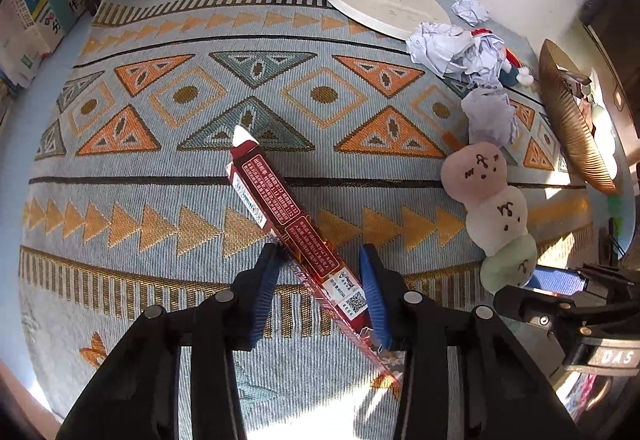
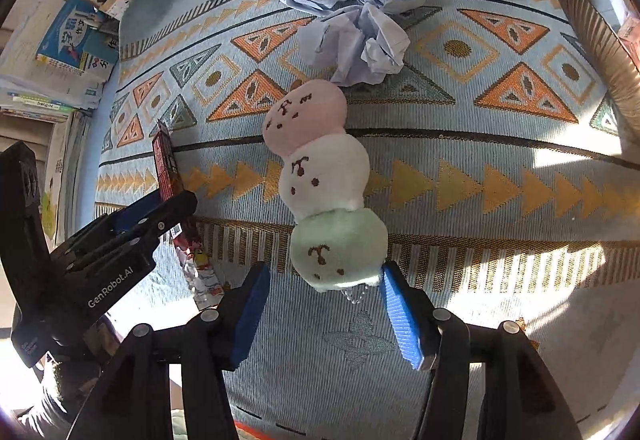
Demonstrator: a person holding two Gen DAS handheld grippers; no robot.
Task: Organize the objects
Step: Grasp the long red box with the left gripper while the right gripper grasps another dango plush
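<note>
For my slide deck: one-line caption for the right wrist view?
Right gripper open around the green end of a three-ball plush toy on a patterned cloth.

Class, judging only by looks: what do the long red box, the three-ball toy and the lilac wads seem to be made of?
Red box: glossy printed cardboard, probably; sharp folded edges, shiny film at one end.
Three-ball toy: soft plush fabric; fuzzy matt surface, stitched faces.
Lilac wads: crumpled paper; stiff creases, matt.
</note>
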